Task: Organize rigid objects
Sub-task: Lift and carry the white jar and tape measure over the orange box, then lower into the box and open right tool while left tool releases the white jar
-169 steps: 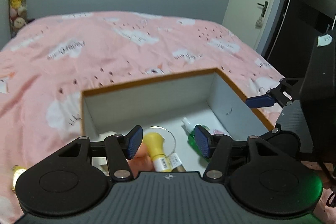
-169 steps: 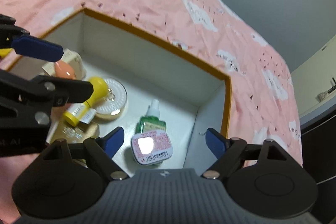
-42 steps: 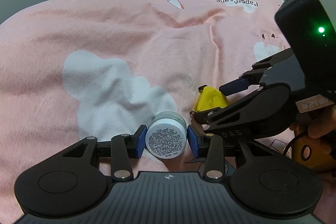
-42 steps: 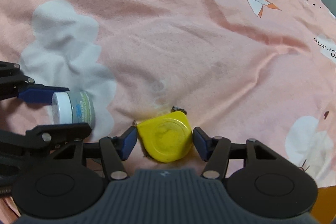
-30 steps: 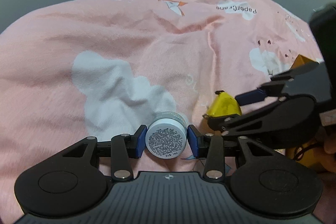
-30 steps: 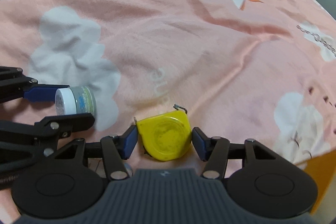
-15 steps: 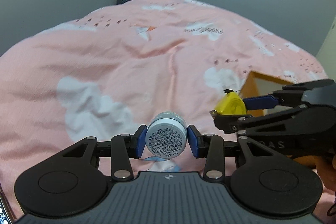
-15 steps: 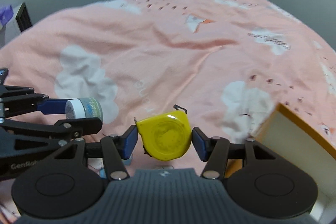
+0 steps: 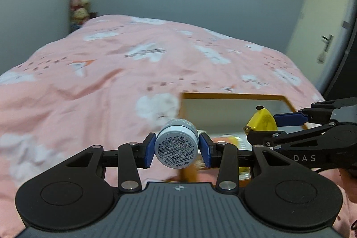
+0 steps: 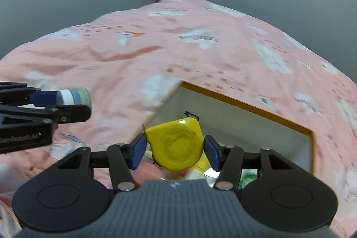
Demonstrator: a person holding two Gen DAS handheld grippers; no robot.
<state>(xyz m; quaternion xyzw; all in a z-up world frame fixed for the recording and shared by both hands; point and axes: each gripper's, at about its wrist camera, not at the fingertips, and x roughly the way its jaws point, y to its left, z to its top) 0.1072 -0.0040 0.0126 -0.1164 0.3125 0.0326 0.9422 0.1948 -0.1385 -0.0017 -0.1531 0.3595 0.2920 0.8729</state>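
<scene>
Much of both views is smeared by motion blur, and each gripper's black body covers the lower part of its own picture, so the near end of the box and most of its contents are cut off.

On the left, the left gripper (image 9: 176,150) has its blue pads pressed on either side of a small round pale-blue jar with a white printed base (image 9: 176,143). The jar lies on its side, its base toward the camera, with small text too fine to read. In the right wrist view the same jar (image 10: 74,96) shows a white band and a blue-green label, held clear above the pink bedspread with white cloud prints (image 9: 89,86).

Further right, an open rectangular box with white inner walls and an orange-brown rim (image 9: 232,95) sits on the bedspread. Inside, only blurred scraps show: something yellow and orange low in the left wrist view, and a green patch behind the right gripper's body in its own view. What they are cannot be made out.

The right gripper (image 10: 174,150) is closed partway on a yellow plastic tape measure with a round centre disc (image 10: 176,144), pads touching both sides. Its dark hook tip points up. It hangs over the box opening.
</scene>
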